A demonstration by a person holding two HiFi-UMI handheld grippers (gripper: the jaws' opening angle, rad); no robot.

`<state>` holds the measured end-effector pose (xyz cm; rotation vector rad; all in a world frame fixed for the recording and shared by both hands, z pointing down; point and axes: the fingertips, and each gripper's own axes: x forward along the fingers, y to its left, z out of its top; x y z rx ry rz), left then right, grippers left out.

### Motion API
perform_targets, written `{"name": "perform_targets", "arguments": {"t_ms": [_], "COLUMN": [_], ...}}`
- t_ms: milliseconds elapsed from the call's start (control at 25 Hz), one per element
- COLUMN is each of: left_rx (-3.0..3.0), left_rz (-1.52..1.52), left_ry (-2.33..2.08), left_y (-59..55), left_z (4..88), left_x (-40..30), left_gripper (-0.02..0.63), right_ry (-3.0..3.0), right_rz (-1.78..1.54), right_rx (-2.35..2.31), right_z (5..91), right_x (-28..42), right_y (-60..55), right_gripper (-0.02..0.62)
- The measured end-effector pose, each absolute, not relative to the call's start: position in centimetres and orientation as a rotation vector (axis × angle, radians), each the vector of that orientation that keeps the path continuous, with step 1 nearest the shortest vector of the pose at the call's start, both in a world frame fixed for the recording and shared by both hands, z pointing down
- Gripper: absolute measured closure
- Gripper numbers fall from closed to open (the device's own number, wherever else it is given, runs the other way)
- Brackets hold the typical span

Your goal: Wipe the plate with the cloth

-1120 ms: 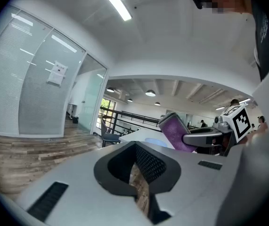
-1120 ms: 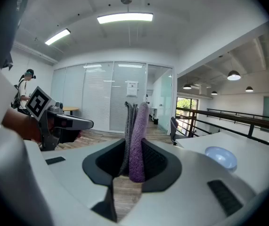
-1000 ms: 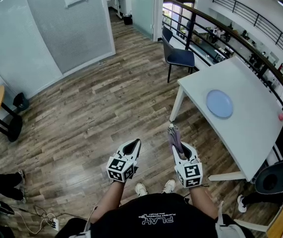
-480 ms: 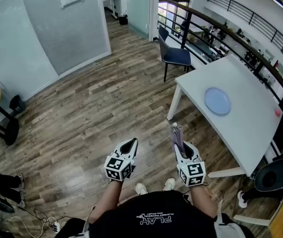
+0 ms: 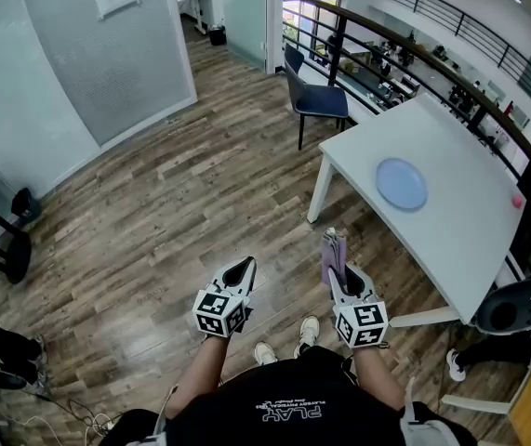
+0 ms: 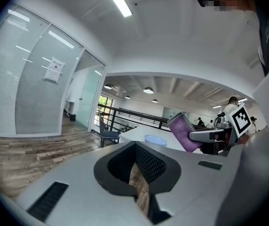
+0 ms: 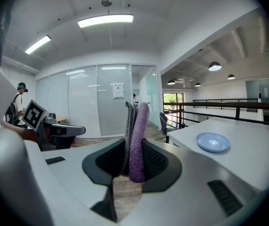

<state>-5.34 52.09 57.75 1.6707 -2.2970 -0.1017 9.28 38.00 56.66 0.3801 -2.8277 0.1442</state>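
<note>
Approach step: right gripper [image 5: 338, 277] fingers clamp cloth [image 5: 330, 249], left gripper [image 5: 240, 272] fingers closed empty, both short of counter [image 5: 451, 226]; next, reach plate [image 5: 402, 183].

You stand beside the white table [image 5: 460, 221], cloth [image 5: 331, 252] in your right gripper [image 5: 336, 271].

The pale blue plate [image 5: 402, 183] lies flat on the table, near its middle, and a small pink thing [image 5: 518, 201] sits by the table's edge on the side away from you. Your right gripper is off the table's near long edge, with the purple cloth standing up out of its jaws. Your left gripper [image 5: 244, 270] hangs farther out from that same edge, with nothing in it. A dark blue chair [image 5: 313, 100] stands off the table's short end farthest from you.
</note>
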Motion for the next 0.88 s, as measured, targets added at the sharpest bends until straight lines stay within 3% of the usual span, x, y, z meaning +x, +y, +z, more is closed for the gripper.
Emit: {"name": "perform_targets", "arguments": {"t_ms": [880], "left_rx": [1.845], "left_rz": [0.045], "left_ry": [-2.231], "left_y": [34.2], "left_z": [53.0], "left_x": [-6.6], "left_gripper": [0.601], "right_ry": [-2.869], "right_rz": [0.144], "right_rx": [0.443], "right_z": [53.2], "right_x": [6.2], "right_y": [22.8], "right_gripper": [0.494]}}
